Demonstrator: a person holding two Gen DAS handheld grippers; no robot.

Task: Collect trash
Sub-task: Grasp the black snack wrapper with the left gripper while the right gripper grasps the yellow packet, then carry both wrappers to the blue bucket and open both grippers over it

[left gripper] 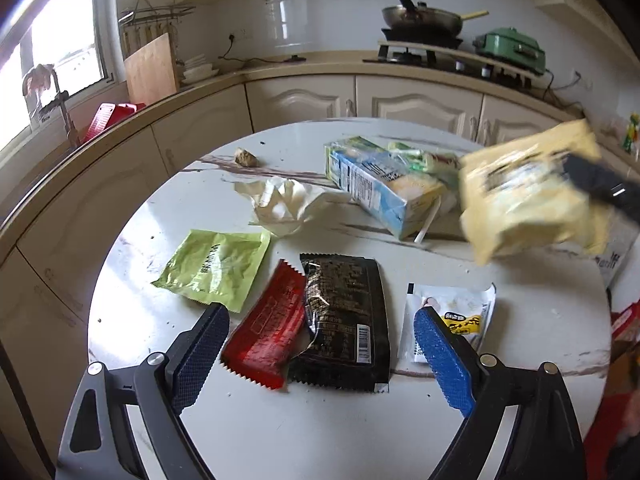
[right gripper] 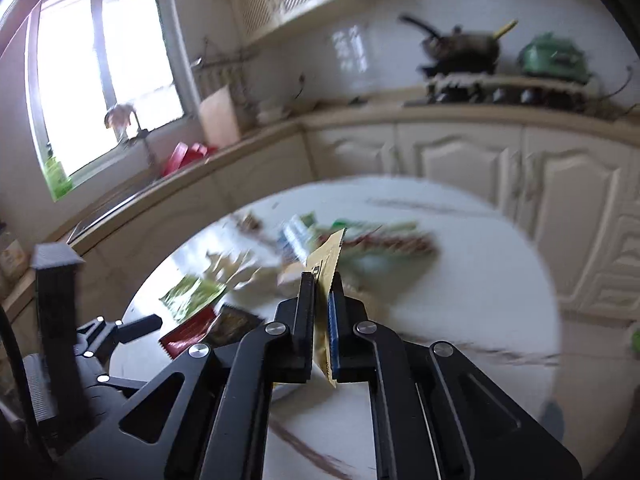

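Left gripper (left gripper: 320,344) spread wide over the red wrapper (left gripper: 268,332) and black wrapper (left gripper: 344,320) on the table (left gripper: 320,432); right of the black wrapper, yellow packet (left gripper: 528,196) pinched, lifted, in right gripper (right gripper: 321,300).

Red wrapper (left gripper: 266,330), black wrapper (left gripper: 344,322)

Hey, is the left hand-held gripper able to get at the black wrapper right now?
Probably yes. The left hand-held gripper is open, the black wrapper lies flat between its fingers with nothing on top, though the red wrapper touches its edge.
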